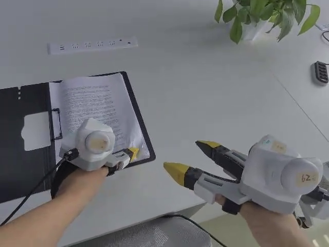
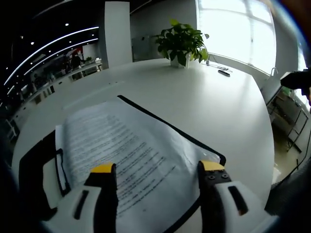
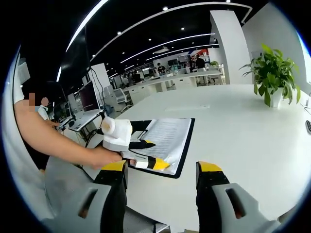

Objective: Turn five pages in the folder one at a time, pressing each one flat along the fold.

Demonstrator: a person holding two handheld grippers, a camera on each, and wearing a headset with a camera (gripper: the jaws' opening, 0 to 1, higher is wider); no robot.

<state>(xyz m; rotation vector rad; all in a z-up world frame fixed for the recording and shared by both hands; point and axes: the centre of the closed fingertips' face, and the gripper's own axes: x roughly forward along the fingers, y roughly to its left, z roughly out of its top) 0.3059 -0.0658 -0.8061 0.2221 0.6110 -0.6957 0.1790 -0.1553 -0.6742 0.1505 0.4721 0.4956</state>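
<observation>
Folder page (image 2: 131, 141) under spread left tongs (image 2: 157, 167), power strip (image 1: 92, 45) in head view

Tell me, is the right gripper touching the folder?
Apart. In the head view, bare table lies between the right gripper and the folder.

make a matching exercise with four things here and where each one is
Things:
1 plant
2 power strip
3 left gripper
4 right gripper

Places:
a over the page's near corner
b over bare table, right of the folder
c far right of the table
d lying flat beyond the folder's far edge

Pairs: 1-c; 2-d; 3-a; 4-b
</observation>
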